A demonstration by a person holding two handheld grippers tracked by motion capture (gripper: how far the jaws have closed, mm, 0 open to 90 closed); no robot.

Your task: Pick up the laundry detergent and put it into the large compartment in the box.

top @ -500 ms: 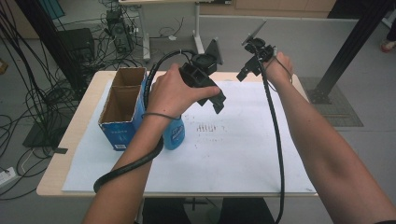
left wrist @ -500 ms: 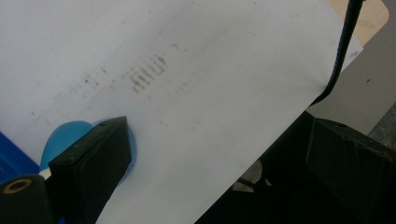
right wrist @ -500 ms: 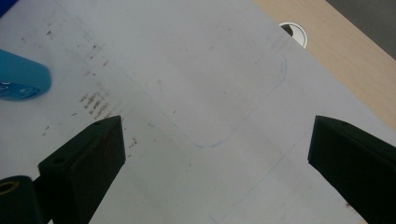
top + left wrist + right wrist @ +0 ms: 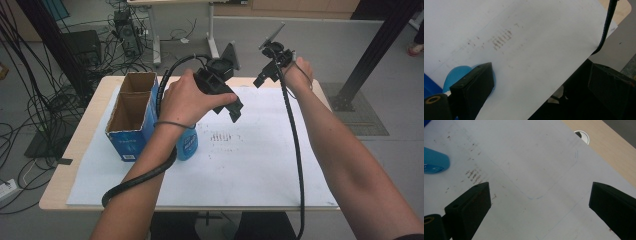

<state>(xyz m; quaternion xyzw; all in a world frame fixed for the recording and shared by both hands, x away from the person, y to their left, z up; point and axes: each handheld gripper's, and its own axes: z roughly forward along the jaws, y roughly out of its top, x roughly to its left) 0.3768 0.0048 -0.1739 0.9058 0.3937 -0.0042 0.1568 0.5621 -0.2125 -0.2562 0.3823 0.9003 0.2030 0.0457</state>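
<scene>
My left gripper (image 4: 229, 111) hangs above the middle of the white paper sheet (image 4: 260, 160), pointing down. In the left gripper view its jaws stand wide apart with nothing between them (image 4: 541, 85). A blue bottle (image 4: 188, 145) stands beside an open blue cardboard box (image 4: 131, 115), partly hidden by the left forearm. The bottle (image 4: 456, 75) shows behind the left gripper's own left jaw. My right gripper (image 4: 262, 80) is held over the far edge of the table, also open and empty (image 4: 539, 205), and the bottle (image 4: 435, 161) lies far off to its left.
The paper carries a patch of brown marks (image 4: 223, 137) and faint blue pen lines (image 4: 534, 197). A cable hole (image 4: 582, 135) sits in the wooden tabletop. Black cables (image 4: 295, 150) trail from both grippers. A desk and tangled wires stand on the floor beyond.
</scene>
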